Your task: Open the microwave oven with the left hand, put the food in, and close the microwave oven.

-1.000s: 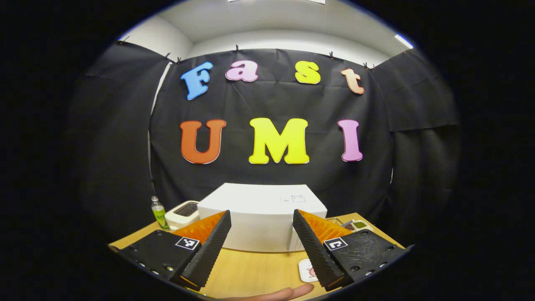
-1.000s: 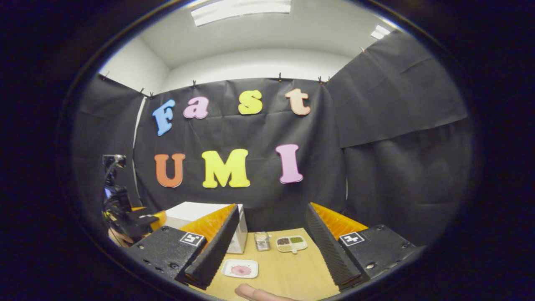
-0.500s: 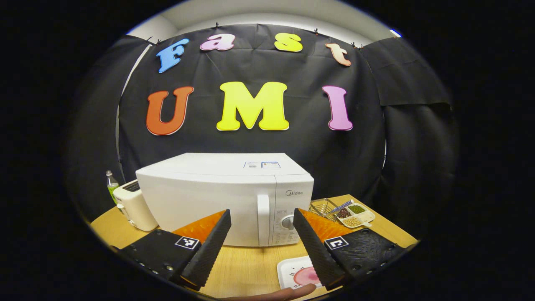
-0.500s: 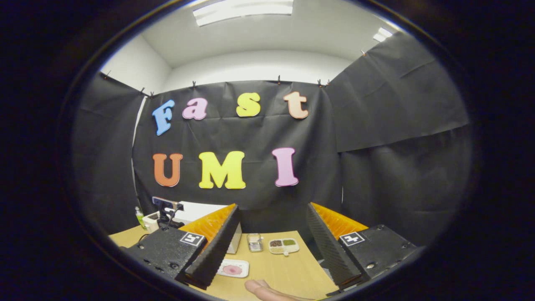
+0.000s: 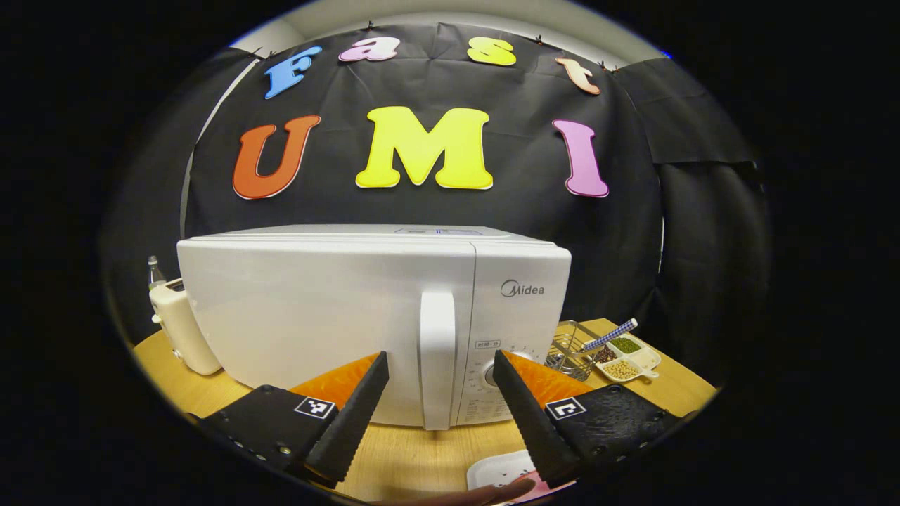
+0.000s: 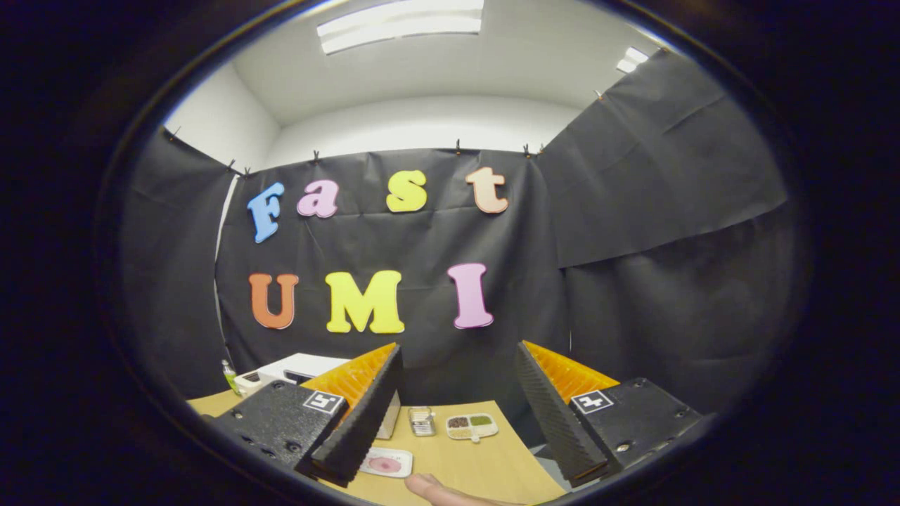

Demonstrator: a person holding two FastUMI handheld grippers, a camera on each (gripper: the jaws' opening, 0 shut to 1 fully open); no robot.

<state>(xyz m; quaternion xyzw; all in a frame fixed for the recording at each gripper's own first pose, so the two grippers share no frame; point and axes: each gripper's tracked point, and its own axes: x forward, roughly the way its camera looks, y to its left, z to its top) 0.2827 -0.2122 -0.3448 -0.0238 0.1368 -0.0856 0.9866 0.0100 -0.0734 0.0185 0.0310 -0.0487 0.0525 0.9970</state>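
The left gripper (image 5: 439, 407), wide open and empty, has closed in on the shut microwave (image 5: 373, 316), its handle (image 5: 437, 358) now between the fingers; the right gripper (image 6: 457, 414) hangs open, food plate (image 6: 384, 463) untouched.

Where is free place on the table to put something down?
Bare table lies in front of the microwave, left of the food plate. In the right gripper view, wood right of the plate is free. The basket and divided dish crowd the microwave's right side.
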